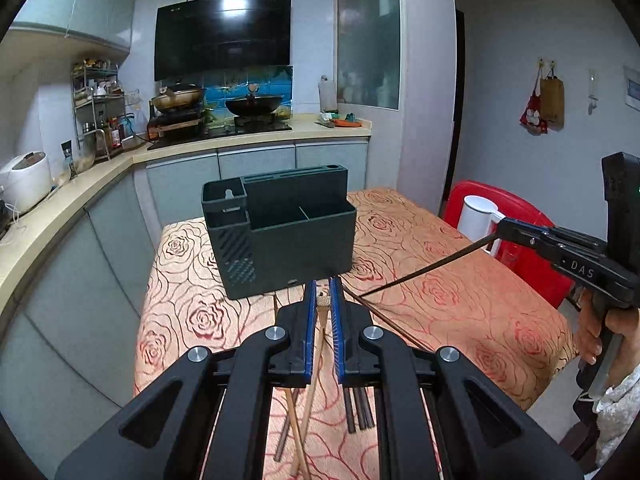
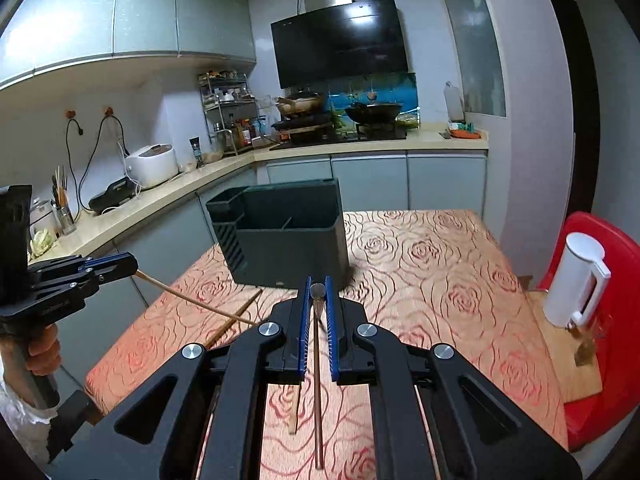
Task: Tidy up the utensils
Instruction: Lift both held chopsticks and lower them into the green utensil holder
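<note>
My left gripper (image 1: 323,290) is shut on the top end of a light wooden chopstick (image 1: 316,360), which hangs down above the table. My right gripper (image 2: 318,283) is shut on the round end of a dark brown chopstick (image 2: 318,380), which also hangs free. Each view shows the other gripper off to the side: the right gripper (image 1: 498,227) with its dark chopstick (image 1: 420,270), the left gripper (image 2: 134,266) with its light chopstick (image 2: 192,300). A black compartmented utensil holder (image 1: 280,236) (image 2: 288,236) stands on the table just beyond both grippers.
The table wears an orange rose-patterned cloth (image 1: 460,300) (image 2: 420,264). Loose chopsticks (image 1: 360,408) (image 2: 236,318) lie on it near the front. A white kettle (image 2: 576,284) sits on a red chair (image 2: 616,320) to the right. A kitchen counter (image 1: 48,216) runs along the left.
</note>
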